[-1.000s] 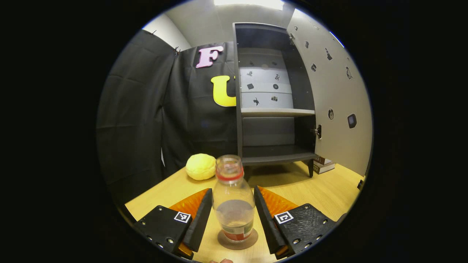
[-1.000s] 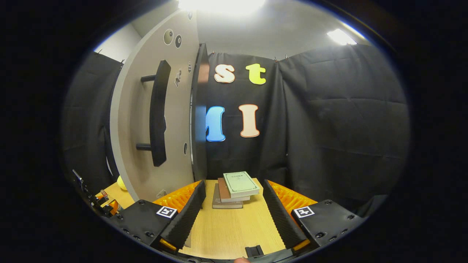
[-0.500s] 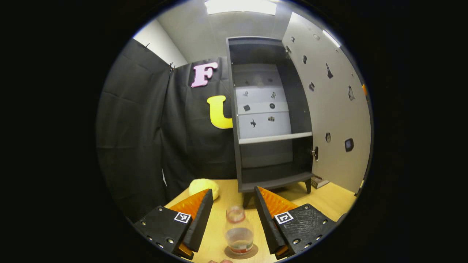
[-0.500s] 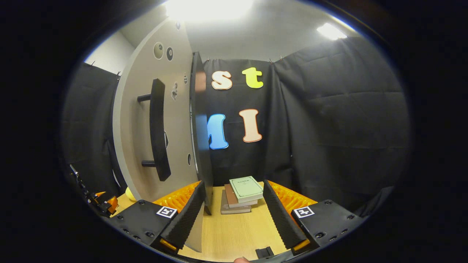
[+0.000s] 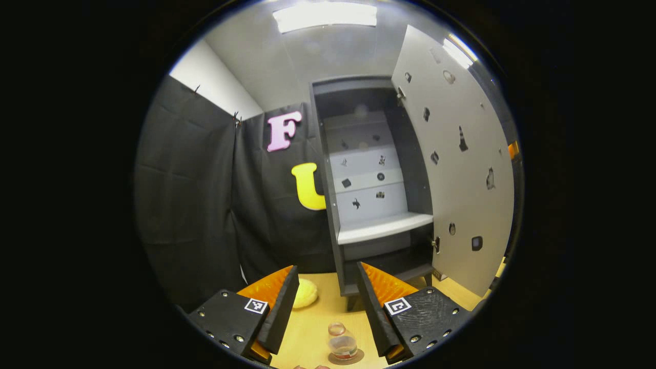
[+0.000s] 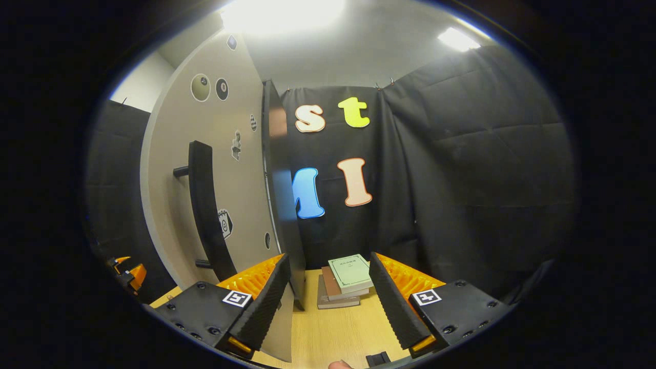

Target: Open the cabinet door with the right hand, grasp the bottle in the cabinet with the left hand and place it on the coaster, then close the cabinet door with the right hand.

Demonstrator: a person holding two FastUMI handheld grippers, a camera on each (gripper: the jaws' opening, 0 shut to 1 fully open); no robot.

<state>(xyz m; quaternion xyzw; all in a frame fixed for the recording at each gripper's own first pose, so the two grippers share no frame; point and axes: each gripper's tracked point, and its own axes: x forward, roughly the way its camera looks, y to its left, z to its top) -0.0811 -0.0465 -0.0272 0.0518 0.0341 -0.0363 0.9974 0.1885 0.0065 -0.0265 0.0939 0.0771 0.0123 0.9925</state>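
We see the bottle point(image 5: 342, 343) on its coaster point(image 5: 346, 357), both grippers point(image 5: 324, 302) point(image 6: 328, 302) spread; the door point(image 6: 205, 169) remains to close.

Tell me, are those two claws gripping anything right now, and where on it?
Nothing. The left gripper is open above the bottle on its coaster; the right gripper is open by the cabinet door.

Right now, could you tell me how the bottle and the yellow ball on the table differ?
The bottle is clear glass-like with a little liquid; the yellow ball is opaque and soft-looking. The bottle stands upright on a round coaster; the yellow ball lies straight on the table. The bottle is nearer the left tool; the yellow ball sits farther back, toward the cabinet. Neither is held.
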